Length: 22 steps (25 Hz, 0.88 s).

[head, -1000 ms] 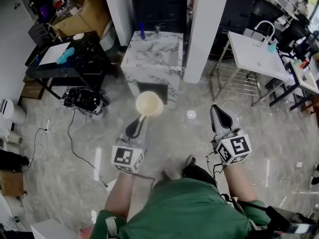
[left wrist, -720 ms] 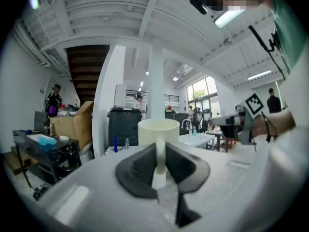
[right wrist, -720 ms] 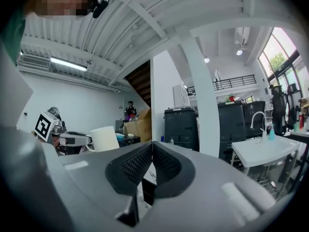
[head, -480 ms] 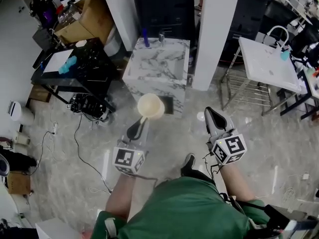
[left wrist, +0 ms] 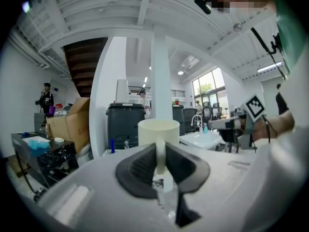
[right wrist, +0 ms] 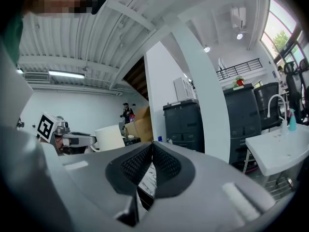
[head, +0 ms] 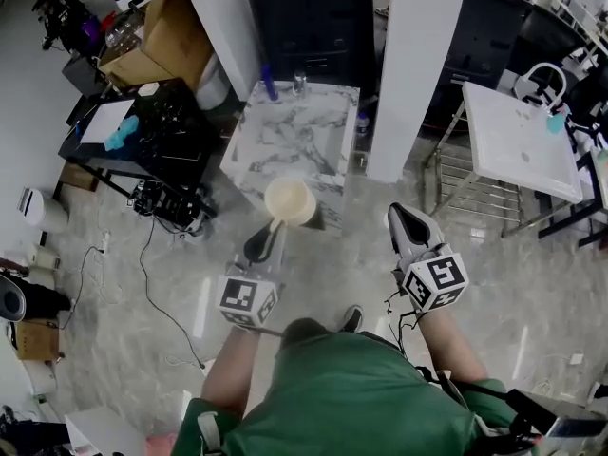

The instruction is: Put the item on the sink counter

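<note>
A cream mug (head: 290, 200) hangs upright in the air by its handle, with my left gripper (head: 267, 236) shut on that handle. In the left gripper view the cream mug (left wrist: 158, 133) stands just past the dark pads (left wrist: 140, 168), its handle pinched between them. The marble sink counter (head: 290, 143) stands right behind the mug in the head view; the mug overlaps its near edge. My right gripper (head: 408, 224) is shut with nothing in it, held over the floor to the right. Its pads (right wrist: 140, 166) meet in the right gripper view, where the mug (right wrist: 110, 138) shows at left.
A blue bottle (head: 270, 89) and a tap (head: 300, 84) stand at the counter's far edge. A black table (head: 142, 131) with clutter is at left, a white sink stand (head: 518, 141) at right, a white pillar (head: 418, 65) between. Cables (head: 142, 264) lie on the floor.
The person has stepped toward the marble counter, so it sits closer under the mug. Both grippers kept their hold and spacing.
</note>
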Tool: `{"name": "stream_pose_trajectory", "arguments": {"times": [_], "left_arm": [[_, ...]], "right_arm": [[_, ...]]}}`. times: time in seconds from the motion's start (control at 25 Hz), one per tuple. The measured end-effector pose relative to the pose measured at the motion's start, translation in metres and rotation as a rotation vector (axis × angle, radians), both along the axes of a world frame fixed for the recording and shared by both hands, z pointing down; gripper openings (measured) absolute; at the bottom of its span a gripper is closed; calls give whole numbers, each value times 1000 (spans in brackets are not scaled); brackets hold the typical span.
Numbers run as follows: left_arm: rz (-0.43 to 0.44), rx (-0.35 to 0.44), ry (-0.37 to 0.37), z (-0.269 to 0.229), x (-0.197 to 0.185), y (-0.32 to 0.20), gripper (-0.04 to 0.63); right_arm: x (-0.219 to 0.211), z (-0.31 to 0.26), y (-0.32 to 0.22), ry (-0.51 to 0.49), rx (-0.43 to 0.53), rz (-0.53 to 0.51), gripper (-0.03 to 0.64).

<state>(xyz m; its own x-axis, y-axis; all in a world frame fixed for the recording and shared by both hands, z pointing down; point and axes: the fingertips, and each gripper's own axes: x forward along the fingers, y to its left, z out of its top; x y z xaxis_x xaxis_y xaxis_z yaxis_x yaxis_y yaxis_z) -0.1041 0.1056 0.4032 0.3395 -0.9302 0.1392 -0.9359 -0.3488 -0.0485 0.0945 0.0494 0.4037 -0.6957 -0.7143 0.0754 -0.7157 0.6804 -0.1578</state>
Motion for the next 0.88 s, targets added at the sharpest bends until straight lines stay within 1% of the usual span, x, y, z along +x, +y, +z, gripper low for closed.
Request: {"name": "stream_pose_trajectory", "arguments": {"times": [0.12, 0.32, 0.48, 0.72, 0.88], "left_arm": [[2, -8, -5, 5, 4, -19, 41], [4, -23, -20, 9, -2, -59, 40], [29, -23, -5, 18, -9, -99, 40], [82, -29, 6, 32, -35, -185, 40], [141, -23, -22, 36, -53, -244, 40]], "right_arm": [[1, 5, -20, -6, -8, -6, 2], [-3, 10, -55, -4, -27, -6, 2], [-8, 15, -88, 9, -26, 17, 2], [-31, 21, -154, 58, -39, 64, 2], [-57, 20, -203, 94, -48, 95, 2]]}}
